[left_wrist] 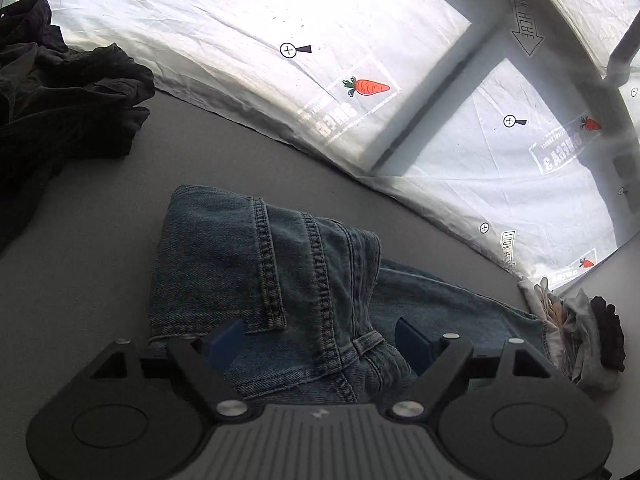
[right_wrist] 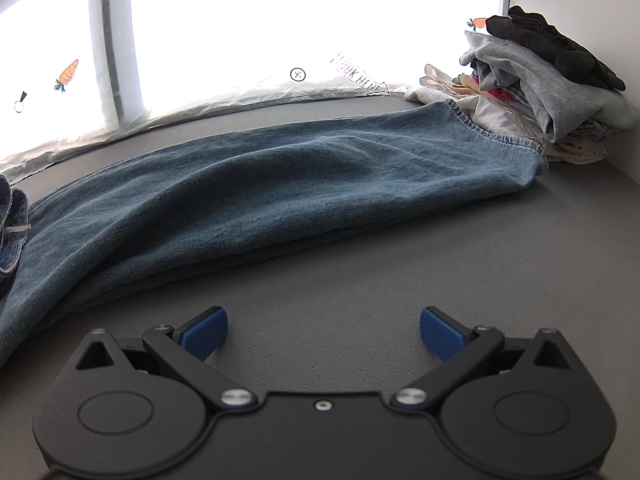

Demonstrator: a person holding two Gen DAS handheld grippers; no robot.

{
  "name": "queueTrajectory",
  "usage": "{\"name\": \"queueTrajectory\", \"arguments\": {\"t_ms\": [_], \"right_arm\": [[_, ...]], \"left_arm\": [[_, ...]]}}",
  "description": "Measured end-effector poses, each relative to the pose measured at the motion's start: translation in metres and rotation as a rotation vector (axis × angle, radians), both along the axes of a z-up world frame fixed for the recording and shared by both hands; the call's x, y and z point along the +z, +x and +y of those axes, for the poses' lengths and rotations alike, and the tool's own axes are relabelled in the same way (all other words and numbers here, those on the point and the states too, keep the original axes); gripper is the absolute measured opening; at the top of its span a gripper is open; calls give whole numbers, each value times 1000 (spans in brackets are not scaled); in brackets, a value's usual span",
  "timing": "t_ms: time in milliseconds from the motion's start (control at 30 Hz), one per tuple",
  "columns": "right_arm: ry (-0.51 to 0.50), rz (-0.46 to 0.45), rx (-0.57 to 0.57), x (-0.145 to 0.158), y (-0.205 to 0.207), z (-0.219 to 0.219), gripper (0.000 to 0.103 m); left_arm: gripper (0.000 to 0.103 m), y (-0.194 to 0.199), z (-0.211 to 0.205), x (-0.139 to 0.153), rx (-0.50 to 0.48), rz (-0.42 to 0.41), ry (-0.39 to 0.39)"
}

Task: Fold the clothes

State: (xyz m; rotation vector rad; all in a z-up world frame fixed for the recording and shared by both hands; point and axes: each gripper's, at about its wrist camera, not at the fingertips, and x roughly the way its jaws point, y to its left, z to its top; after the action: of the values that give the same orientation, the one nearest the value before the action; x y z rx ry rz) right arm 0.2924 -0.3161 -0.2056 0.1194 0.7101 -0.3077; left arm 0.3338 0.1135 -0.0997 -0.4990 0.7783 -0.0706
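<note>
Our left gripper [left_wrist: 320,340] gapes wide over the jeans [left_wrist: 280,280], gripping nothing; our right gripper [right_wrist: 323,330] hangs wide, empty, jeans at eleven o'clock.

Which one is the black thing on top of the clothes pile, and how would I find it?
Find the grey table and follow the jeans to their hem, where a pile of folded clothes sits in the corner by the wall. The black garment lies on top, the only dark, nubbly piece above the pale grey and white ones.
</note>
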Motion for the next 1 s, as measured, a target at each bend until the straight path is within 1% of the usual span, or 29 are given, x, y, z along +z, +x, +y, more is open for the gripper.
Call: {"name": "queueTrajectory", "arguments": {"t_ms": [67, 100, 133, 167, 200, 233, 267, 300, 333, 400, 433, 533, 567, 633, 667, 700, 800, 833, 933, 1000], "right_arm": [[31, 57, 3, 6, 7, -4, 103], [59, 94, 11, 10, 10, -7, 103], [99, 109, 17, 14, 12, -10, 103], [209, 85, 10, 21, 9, -18, 97], [319, 39, -14, 27, 3, -25, 90], [419, -14, -47, 34, -3, -30, 89], [488, -69, -61, 40, -9, -30, 89], [555, -124, -73, 46, -15, -31, 90], [604, -162, -57, 51, -16, -27, 89], [699, -235, -20, 60, -17, -20, 89], [750, -254, -7, 61, -14, -16, 89], [932, -267, -16, 51, 2, 3, 89], [983, -250, -26, 46, 8, 10, 89], [1109, -176, -13, 31, 26, 29, 85], [1154, -148, 5, 26, 33, 36, 79], [1198, -102, 26, 19, 41, 48, 76], [1199, 78, 51, 7, 63, 82, 75], [1198, 123, 64, 5, 67, 89, 75], [1203, 169, 139, 2, 74, 114, 74], [1191, 169, 141, 2, 79, 120, 74]], "left_arm": [[89, -3, 15, -5, 68, 25, 42], [91, -5, 20, -10, 97, 49, 64], [94, -6, 24, -18, 121, 82, 85], [94, -7, 27, -27, 141, 124, 97], [94, -7, 31, -37, 160, 169, 104], [94, -10, 34, -44, 170, 191, 97], [95, -13, 37, -51, 176, 200, 81], [100, -16, 41, -57, 181, 210, 65], [103, -16, 41, -59, 182, 218, 64], [103, -13, 39, -60, 178, 235, 78], [103, -11, 37, -60, 175, 243, 85], [103, -9, 37, -60, 189, 263, 82], [103, -9, 37, -60, 194, 269, 80], [103, -7, 38, -59, 205, 282, 76], [103, -7, 38, -59, 210, 289, 74], [103, -7, 39, -59, 212, 289, 65], [103, -10, 46, -60, 216, 278, 21], [103, -10, 48, -60, 218, 275, 7], [103, -11, 51, -60, 220, 269, -17], [103, -10, 51, -60, 218, 272, -15]]}}
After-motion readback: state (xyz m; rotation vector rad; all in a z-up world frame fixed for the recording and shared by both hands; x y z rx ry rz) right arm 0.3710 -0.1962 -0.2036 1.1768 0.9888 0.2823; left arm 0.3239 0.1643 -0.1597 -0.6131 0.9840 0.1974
